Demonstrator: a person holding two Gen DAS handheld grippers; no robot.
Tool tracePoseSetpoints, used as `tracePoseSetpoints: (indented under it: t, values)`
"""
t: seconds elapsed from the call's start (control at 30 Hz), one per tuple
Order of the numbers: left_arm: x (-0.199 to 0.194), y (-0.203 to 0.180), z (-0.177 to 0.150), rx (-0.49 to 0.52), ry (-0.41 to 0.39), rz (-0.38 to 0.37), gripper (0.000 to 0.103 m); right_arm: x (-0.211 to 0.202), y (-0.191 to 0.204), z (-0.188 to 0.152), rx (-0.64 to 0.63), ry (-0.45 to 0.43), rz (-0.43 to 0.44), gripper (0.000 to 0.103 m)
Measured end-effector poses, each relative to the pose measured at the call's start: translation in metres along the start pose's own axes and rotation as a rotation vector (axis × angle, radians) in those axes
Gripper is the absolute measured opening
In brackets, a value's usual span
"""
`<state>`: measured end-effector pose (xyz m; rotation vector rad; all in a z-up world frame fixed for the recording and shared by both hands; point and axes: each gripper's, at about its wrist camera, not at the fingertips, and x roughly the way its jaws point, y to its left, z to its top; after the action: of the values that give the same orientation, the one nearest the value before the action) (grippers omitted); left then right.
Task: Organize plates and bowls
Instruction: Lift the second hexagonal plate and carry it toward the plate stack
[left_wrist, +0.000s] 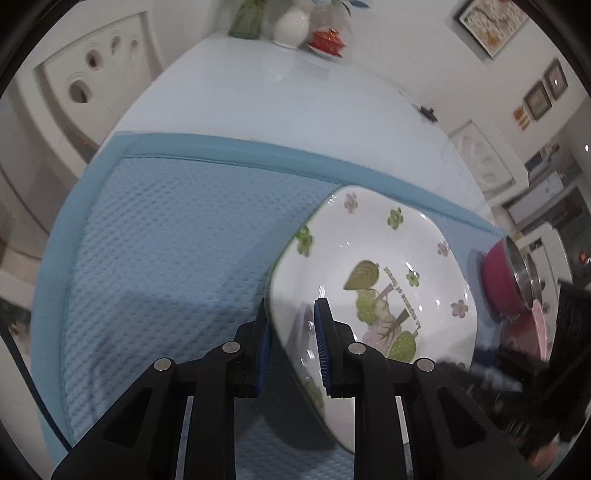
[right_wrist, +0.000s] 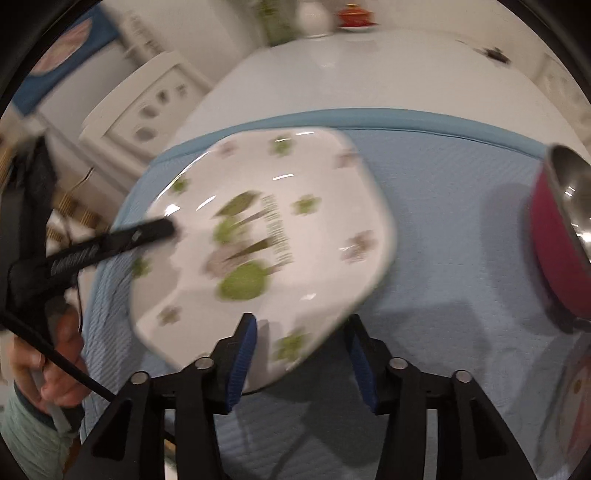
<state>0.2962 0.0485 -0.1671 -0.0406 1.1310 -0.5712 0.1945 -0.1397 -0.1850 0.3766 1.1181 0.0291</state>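
Jaws of the left gripper (left_wrist: 293, 332), angled steeply downward, clamp the plate (left_wrist: 373, 273) rim at its seven o'clock; right gripper (right_wrist: 301, 354) stands open around the near edge.

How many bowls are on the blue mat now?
2 visible: a magenta steel-lined bowl at the mat's right edge and a pink one just nearer, partly hidden. More may be out of view.

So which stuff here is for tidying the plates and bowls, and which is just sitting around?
For the job:
- flowery plate, gripped by the left gripper
- pink metal bowl
- right gripper, open by the plate's edge

Just sitting around:
- blue mat
- white vase
- red lidded pot
- wall pictures
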Motion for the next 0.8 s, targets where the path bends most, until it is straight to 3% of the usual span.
tracePoseSetpoints:
  t: [0.2,0.3,0.43,0.8]
  values:
    - [0.013,-0.003,0.005,-0.013,0.011,-0.031,0.021,0.007,-0.036,0.030,0.075,-0.037,0.051,0.048]
    - [0.015,-0.004,0.007,-0.013,0.007,-0.034,0.021,0.015,-0.027,0.038,0.034,-0.043,0.084,0.028]
    - [0.011,-0.005,0.006,-0.022,0.007,-0.031,0.021,0.016,-0.018,0.039,-0.037,-0.032,0.058,0.027]
    - [-0.031,-0.013,-0.012,-0.072,-0.081,-0.035,0.021,-0.013,-0.021,0.024,-0.020,-0.036,0.071,0.027]
